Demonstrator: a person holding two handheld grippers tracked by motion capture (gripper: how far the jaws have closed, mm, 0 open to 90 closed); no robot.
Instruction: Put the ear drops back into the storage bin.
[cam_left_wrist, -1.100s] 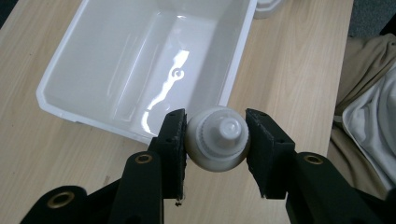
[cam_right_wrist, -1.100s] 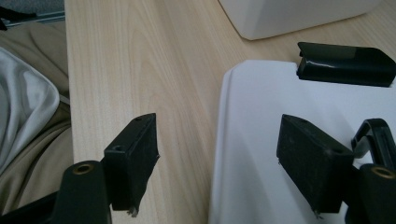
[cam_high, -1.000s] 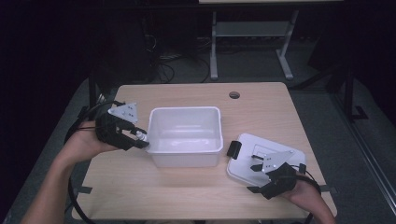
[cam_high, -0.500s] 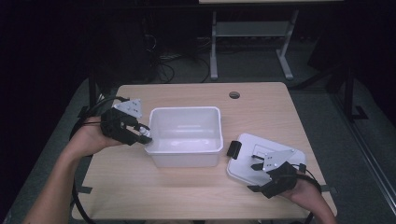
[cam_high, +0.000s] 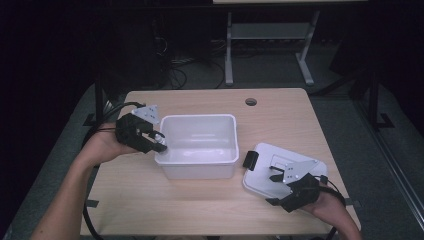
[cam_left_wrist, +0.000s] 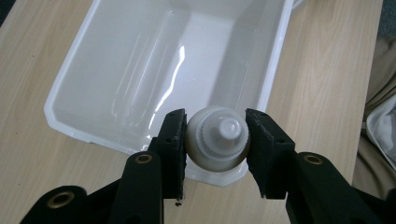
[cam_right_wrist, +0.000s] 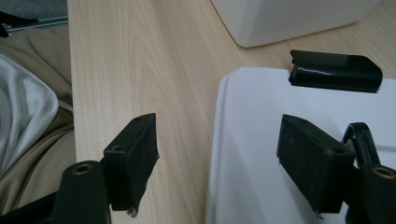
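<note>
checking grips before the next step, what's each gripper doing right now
Left gripper: shut on a small white bottle, held above the white bin's rim.
Right gripper: open, jaws astride the white lid's edge.

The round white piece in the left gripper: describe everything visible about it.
The round white piece looks like smooth plastic, dome-shaped, with a ribbed ring and a raised central nub facing the camera. The left gripper is shut on it, pads pressing on opposite sides. It hangs over the white bin's near corner rim.
</note>
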